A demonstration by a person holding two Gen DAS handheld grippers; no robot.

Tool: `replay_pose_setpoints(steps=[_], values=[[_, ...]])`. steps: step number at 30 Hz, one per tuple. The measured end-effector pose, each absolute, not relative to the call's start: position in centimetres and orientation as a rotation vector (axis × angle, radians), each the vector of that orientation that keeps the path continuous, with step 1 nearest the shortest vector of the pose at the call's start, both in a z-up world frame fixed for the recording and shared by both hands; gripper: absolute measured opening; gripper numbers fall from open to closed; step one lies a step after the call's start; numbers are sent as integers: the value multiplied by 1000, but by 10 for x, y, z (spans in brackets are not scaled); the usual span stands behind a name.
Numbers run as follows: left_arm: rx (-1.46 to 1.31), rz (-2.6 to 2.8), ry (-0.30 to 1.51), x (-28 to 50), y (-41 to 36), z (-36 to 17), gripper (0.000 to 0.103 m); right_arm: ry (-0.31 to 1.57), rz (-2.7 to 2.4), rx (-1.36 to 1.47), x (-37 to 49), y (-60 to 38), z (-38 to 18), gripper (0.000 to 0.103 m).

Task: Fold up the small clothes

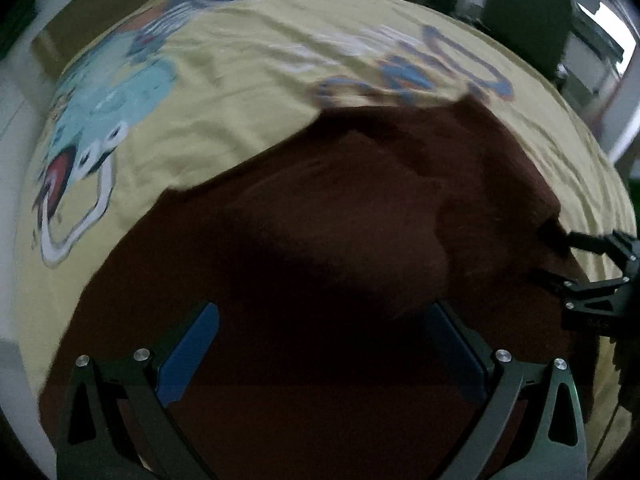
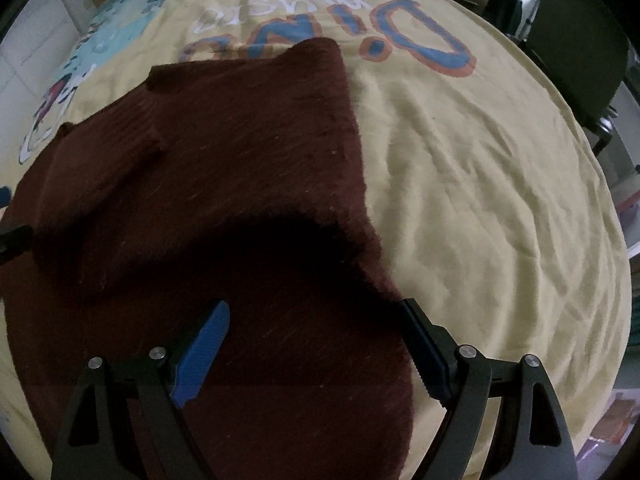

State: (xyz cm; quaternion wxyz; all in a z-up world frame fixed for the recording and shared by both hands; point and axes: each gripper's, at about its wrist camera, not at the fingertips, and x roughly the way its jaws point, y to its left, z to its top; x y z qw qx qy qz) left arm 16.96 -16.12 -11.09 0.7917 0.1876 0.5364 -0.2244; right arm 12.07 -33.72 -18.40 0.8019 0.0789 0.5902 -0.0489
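- On the yellow sheet (image 2: 480, 168) lies the sweater (image 2: 224, 168), dark maroon, partly folded: a ribbed part is doubled over its upper left area in the right wrist view.
- Right gripper (image 2: 316, 332): jaws wide, nothing between the pads; pointed steeply down, straddling the sweater's near right edge, one finger over the cloth, the other at the border with the sheet.
- Left gripper (image 1: 324, 340): jaws wide, holding nothing; it hangs over the middle of the sweater (image 1: 320, 240). Picture blurred.
- Deciding relation: the sweater's long axis runs away from both grippers toward the printed lettering (image 2: 328, 40); its right edge runs directly ahead of the right gripper, which is therefore the nearer to a graspable border.
- Edges: far corner below the lettering; left edge toward the dinosaur print (image 1: 104, 120).
- Room: bare sheet to the right, open for a fold or drag; judged unobstructed.
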Motion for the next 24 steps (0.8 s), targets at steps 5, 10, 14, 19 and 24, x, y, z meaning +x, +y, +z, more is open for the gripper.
replay_pose_setpoints(steps=[5,10,14,19,24], values=[[515,-539,1187,170,-201,-131,102,1267,-112,204,120,-354,-191,87],[559,-517,1244,177,-225,-151,102,1275,-118,238,117,-365,-197,87],[575,-472,1300,190,-224,-168,67,1278,-118,243,119,-365,-198,87],[534,-422,1229,196,-202,-146,14,1275,-118,235,122,-363,-197,87],[366,-366,1155,208,-156,-112,13,1268,-128,242,123,-362,-197,87]])
